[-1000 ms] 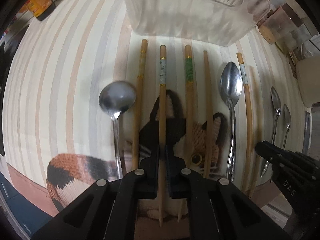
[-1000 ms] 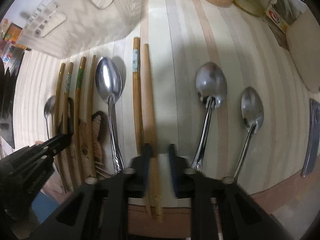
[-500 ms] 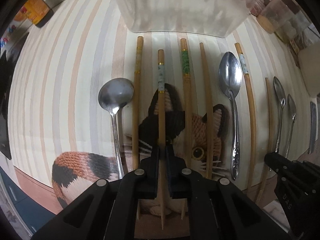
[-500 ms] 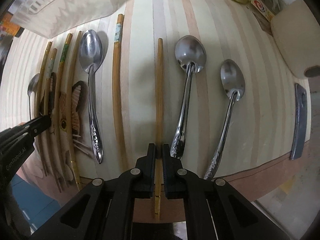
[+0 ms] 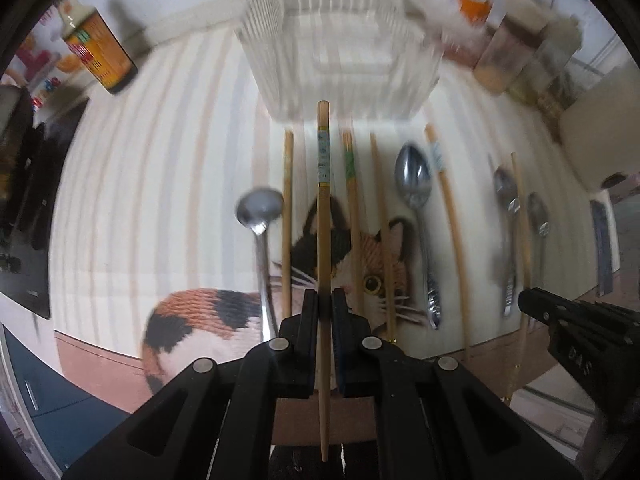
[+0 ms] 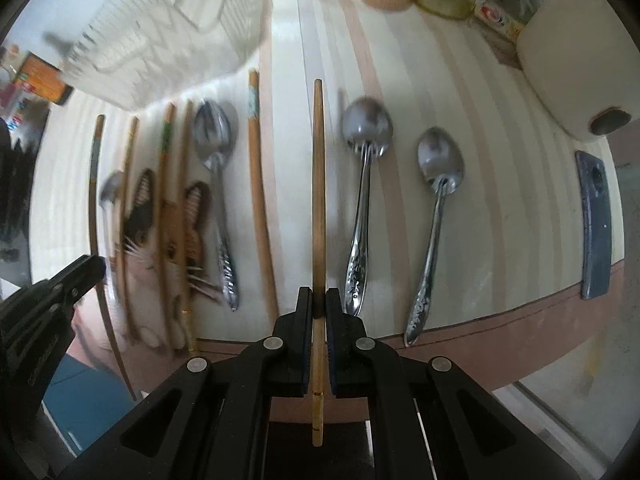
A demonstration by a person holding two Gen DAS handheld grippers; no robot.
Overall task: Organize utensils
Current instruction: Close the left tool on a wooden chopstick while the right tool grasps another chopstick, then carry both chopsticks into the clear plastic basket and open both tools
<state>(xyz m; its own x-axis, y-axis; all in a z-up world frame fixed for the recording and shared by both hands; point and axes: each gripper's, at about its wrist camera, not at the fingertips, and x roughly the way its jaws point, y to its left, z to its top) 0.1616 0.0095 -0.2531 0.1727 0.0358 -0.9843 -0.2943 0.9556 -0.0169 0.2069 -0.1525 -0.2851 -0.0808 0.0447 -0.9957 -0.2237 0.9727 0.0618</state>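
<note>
Left gripper (image 5: 324, 312), bottom centre of the left wrist view: jaws clamped tight on a banded chopstick (image 5: 322, 208). Stick held straight along the fingers, blunt end trailing below the jaws, decorated tip reaching up over the lower edge of the white slatted basket (image 5: 340, 36). Appears raised off the cloth.

Right gripper (image 6: 318, 308), bottom centre of the right wrist view: jaws likewise clenched on a plain chopstick (image 6: 318, 200), held straight, gold-ringed butt projecting below the fingers. Stick also appears raised.

On the striped tablecloth (image 5: 140, 168), above the left gripper: ladle spoon (image 5: 259, 216) left of centre; three chopsticks lying side by side over the cat print (image 5: 372, 264), one with a green band (image 5: 349, 168); patterned-handle spoon (image 5: 416, 196) right of these, then a further banded chopstick. Two more spoons towards the right edge, blurred.

In the right wrist view: two spoons (image 6: 366, 136) lying just right of the held stick, handles towards the cloth edge; dark blue flat object (image 6: 595, 220) at far right.

Far: brown sauce bottle (image 5: 96, 48) upper left of the left wrist view; jars upper right, blurred.
</note>
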